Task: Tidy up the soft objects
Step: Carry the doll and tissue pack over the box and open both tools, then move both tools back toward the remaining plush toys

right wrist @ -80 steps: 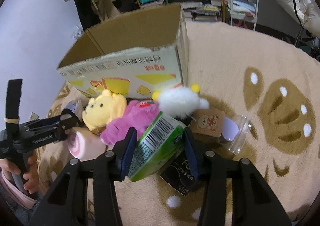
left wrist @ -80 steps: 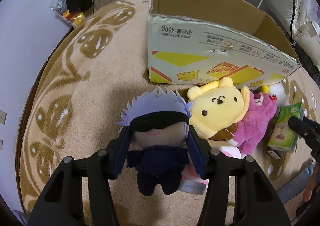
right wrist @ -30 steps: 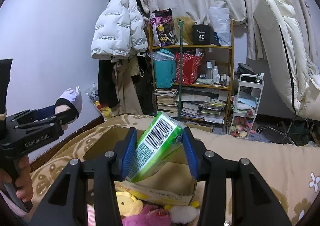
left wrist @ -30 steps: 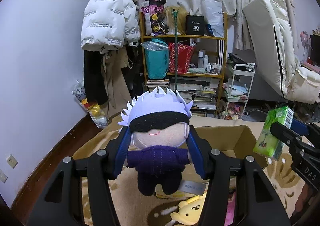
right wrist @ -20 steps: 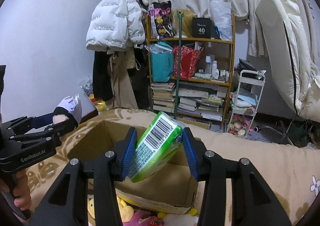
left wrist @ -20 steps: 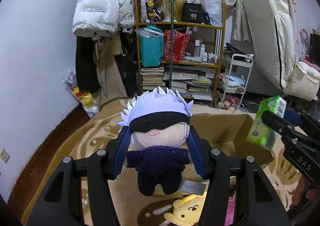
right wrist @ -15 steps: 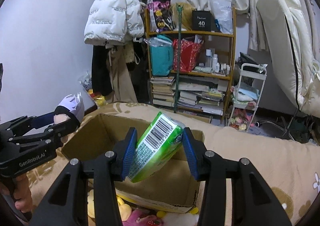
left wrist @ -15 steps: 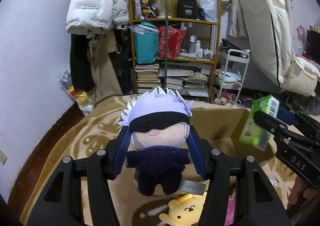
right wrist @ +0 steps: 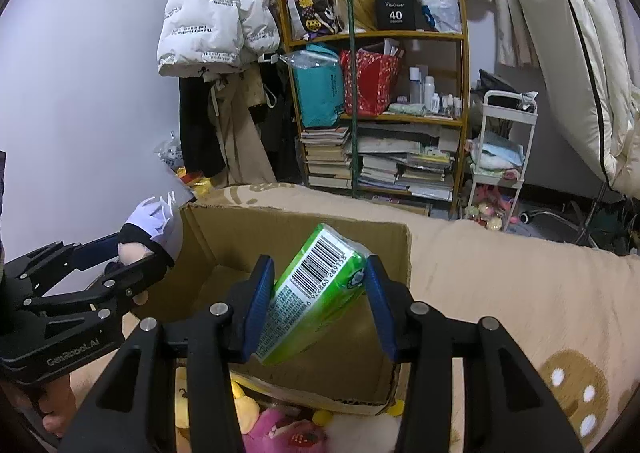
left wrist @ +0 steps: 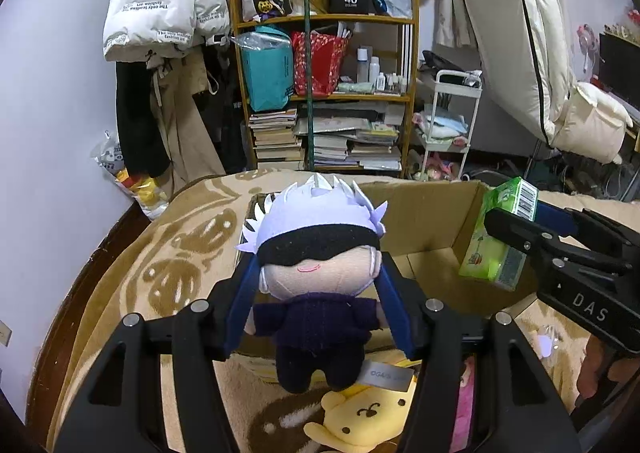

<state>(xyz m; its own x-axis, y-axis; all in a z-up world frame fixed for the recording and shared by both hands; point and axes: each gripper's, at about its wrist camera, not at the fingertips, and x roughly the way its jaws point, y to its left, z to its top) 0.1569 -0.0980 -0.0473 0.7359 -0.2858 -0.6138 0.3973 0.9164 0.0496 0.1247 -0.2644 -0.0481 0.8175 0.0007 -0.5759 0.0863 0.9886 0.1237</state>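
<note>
Landmark: open brown cardboard box (left wrist: 424,221), standing on a beige plush blanket with brown paw prints (left wrist: 160,253).

Left tool (left wrist: 318,305): its blue-padded jaws are opening; between them hangs a small plush doll with spiky pale-lavender felt hair, a black blindfold and a dark navy outfit (left wrist: 316,277), upright, pads at its cheeks and shoulders. The doll hangs above the box's near-left corner, over the opening. A white tag hangs at its foot.

Right tool (right wrist: 318,301): blue pads clamped on a green soft pack of tissues with a white barcode label (right wrist: 316,293), held tilted. The pack sits above the box's interior, toward the right wall.

On the blanket, just in front of the box's near wall: a yellow plush bear (left wrist: 360,423), a pink furry plush toy (right wrist: 280,431) beside it, and a white fluffy plush (right wrist: 360,431) further right.

Beyond the box: a wooden shelf stacked with books and bags (right wrist: 380,113), and a white puffer jacket (right wrist: 212,21) hanging on the wall.
</note>
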